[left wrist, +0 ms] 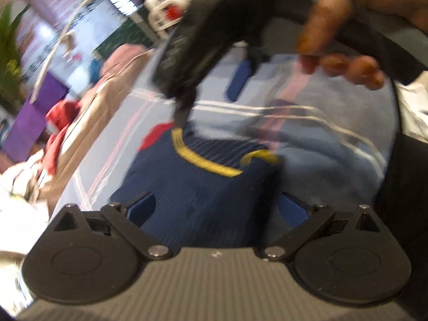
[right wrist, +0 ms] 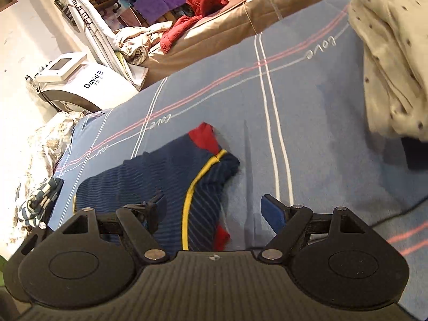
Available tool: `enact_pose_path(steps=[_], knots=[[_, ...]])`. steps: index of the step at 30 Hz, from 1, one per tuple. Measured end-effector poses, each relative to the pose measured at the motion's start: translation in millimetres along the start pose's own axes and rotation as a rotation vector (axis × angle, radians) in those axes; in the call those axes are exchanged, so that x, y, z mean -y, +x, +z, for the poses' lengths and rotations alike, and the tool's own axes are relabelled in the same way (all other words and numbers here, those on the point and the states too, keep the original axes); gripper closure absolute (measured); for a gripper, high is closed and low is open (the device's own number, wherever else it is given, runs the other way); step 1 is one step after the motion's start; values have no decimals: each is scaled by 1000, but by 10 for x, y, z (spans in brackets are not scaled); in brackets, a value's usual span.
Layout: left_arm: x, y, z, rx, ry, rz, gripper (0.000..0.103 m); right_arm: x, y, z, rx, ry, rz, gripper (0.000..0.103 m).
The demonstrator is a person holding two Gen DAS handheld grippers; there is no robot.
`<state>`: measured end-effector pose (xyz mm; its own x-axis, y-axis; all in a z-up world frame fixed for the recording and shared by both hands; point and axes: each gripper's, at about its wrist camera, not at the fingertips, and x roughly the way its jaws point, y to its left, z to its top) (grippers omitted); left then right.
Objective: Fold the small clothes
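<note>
A: Start at the left. What's over there?

B: In the right wrist view, a crumpled checked cloth at the bed's left edge, then the navy garment with yellow piping and red patches, lying rumpled on the blue striped bedspread. Farther right, a cream dotted garment is heaped at the edge of the view.

A: And the grippers?

B: The left gripper is released, its blue pads spread wide over the navy cloth, nothing between them. The right gripper is spread too, one finger over the garment, the other over bare bedspread. In the left wrist view the right gripper's body shows from outside with the person's hand on it, though that view is badly smeared.

A: What could go wrong from here?

B: I'd judge the main risk is a pinch that catches bedspread along with the garment, since both are soft and lie flat together. The garment is also bunched near the red patch, so a fold made now would likely trap wrinkles. And the two grippers sit close; they could knock together.
</note>
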<state>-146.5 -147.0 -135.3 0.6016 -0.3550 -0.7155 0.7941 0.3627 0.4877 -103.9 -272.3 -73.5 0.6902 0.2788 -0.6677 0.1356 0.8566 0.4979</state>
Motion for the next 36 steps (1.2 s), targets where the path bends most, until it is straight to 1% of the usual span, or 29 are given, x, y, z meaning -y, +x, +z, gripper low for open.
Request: enact_pose_path(steps=[2, 3, 5, 6, 7, 10, 11, 13, 16, 18, 21, 24, 25, 27, 29, 31, 33, 35, 36], knots=[[101, 31, 46, 12, 24, -51, 5, 69, -26, -32, 1, 24, -2, 0], [142, 59, 59, 12, 32, -61, 6, 111, -41, -44, 1, 36, -4, 0], [177, 177, 81, 4, 43, -56, 9, 163, -76, -67, 1, 56, -2, 0], [186, 254, 84, -6, 46, -36, 14, 184, -92, -79, 3, 66, 1, 0], [196, 341, 86, -17, 49, -5, 16, 200, -108, -92, 4, 70, 5, 0], [191, 492, 62, -8, 40, 87, 16, 217, -144, -123, 8, 74, 11, 0], [180, 506, 67, -5, 38, 99, 16, 221, -156, -130, 10, 73, 14, 0], [183, 495, 89, -1, 33, 98, 19, 232, -154, -130, 9, 69, 15, 0], [182, 430, 83, 12, 33, 103, 42, 275, -127, -118, 7, 75, 13, 0], [194, 422, 107, 21, 37, 108, 43, 284, -99, -98, 3, 67, 12, 0], [281, 436, 184, 5, 63, 85, 54, 254, -50, -9, 10, 39, 30, 0], [328, 449, 228, 18, 77, 84, 57, 181, 40, 137, 11, 10, 83, 0], [324, 477, 239, 17, 71, 76, 63, 162, 104, 198, -2, 3, 103, 0], [278, 476, 248, 16, 36, 54, 66, 147, 253, 314, -18, 7, 141, 0], [209, 475, 222, 17, -13, 32, 70, 161, 451, 406, -64, 28, 182, 0], [85, 457, 185, 17, -106, -9, 73, 206, 659, 463, -113, 58, 184, 0], [-87, 455, 142, 14, -229, -62, 74, 262, 798, 490, -132, 101, 194, 0], [-252, 464, 99, 10, -338, -117, 74, 304, 867, 520, -137, 159, 254, 0], [-325, 473, 74, 7, -387, -145, 74, 320, 911, 539, -155, 201, 296, 0]])
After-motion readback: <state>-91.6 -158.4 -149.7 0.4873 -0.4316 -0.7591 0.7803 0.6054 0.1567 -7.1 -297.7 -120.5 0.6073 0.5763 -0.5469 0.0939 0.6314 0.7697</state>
